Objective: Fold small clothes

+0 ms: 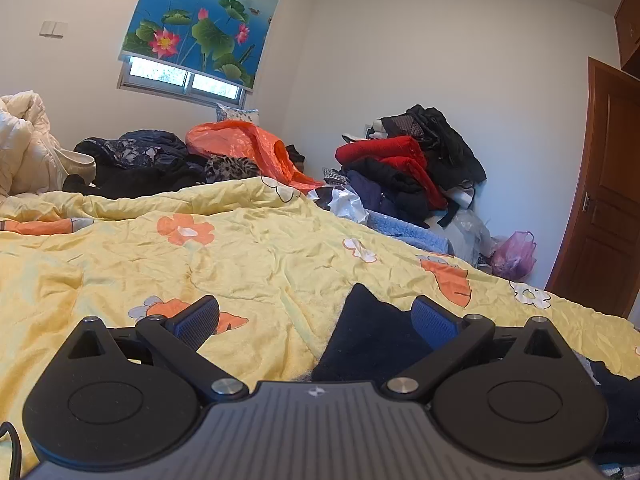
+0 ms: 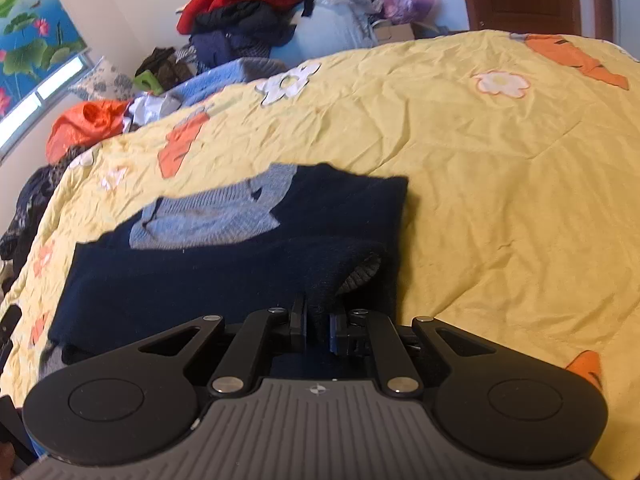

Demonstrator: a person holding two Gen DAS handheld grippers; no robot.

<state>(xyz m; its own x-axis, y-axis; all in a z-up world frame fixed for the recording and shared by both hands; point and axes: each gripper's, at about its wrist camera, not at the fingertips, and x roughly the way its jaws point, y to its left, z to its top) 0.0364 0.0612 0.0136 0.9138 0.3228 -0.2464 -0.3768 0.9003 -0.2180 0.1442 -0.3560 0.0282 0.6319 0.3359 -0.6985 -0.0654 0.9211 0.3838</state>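
- Left wrist view: the left claw (image 1: pixel 316 320) hangs low over the yellow quilt (image 1: pixel 248 248) with its two blue-padded fingers (image 1: pixel 200 318) spread wide apart and nothing between them. A peaked corner of the navy sweater (image 1: pixel 368 332) pokes up just inside the right-hand finger, touching or nearly touching it (I cannot tell which from here).
- Left wrist view, the risk: if this claw closes where it is, I'd expect it to catch only that loose tip, or pinch quilt along with knit, and the fold would drag the bedding up with it.
- Right wrist view: the right claw (image 2: pixel 318 326) is clamped on a bunched edge of the navy sweater (image 2: pixel 224 276), which lies flat on the bed with its pale blue knit panel (image 2: pixel 208 216) facing up. A ribbed grey cuff (image 2: pixel 362 274) curls out just beside the grip.
- Right wrist view, the risk: the hold looks thin, a small pinch of thick knit, so a quick lift could let it slip out. With only one side held, carrying it across would likely skew the garment and leave the fold crooked (the far edge is free to slide on that slick quilt).
- The cuff may also tuck under and make a lump.
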